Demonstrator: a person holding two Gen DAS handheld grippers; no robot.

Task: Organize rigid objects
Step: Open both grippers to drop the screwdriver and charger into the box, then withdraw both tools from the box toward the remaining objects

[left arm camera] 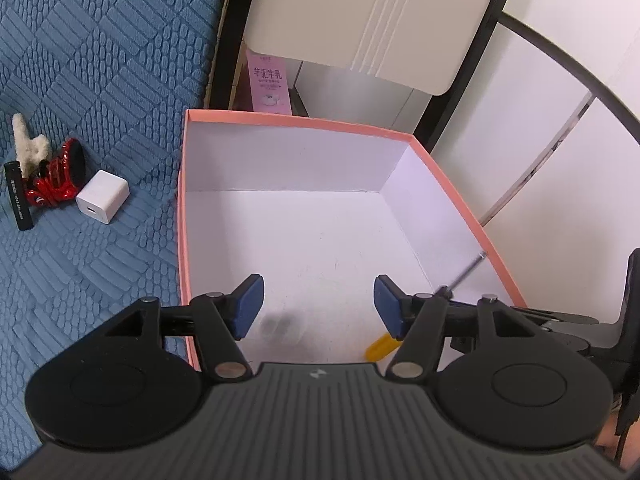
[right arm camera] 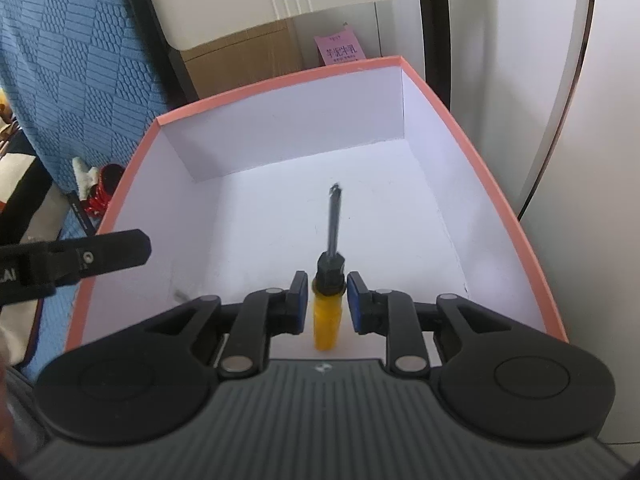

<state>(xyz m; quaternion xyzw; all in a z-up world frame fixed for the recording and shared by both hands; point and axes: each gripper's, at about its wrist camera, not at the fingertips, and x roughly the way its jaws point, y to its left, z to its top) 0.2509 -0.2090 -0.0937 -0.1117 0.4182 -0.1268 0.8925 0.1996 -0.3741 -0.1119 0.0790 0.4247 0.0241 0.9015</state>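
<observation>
The right gripper (right arm camera: 327, 304) has narrow fingers flanking the screwdriver (right arm camera: 329, 308) without quite touching (left gripper (left arm camera: 319, 306) wide, empty), so it may roll inside the box (right arm camera: 486, 200).

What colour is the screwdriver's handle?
Yellow, with a black collar; the screwdriver shows best in the right wrist view.

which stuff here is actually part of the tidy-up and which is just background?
Job items:
- screwdriver, between the right gripper pads, inside the box
- pink-rimmed box
- white charger cube, red toy, black tube, all outside on the blue cover

Background:
- pink carton
- cardboard box
- white cabinet
</observation>
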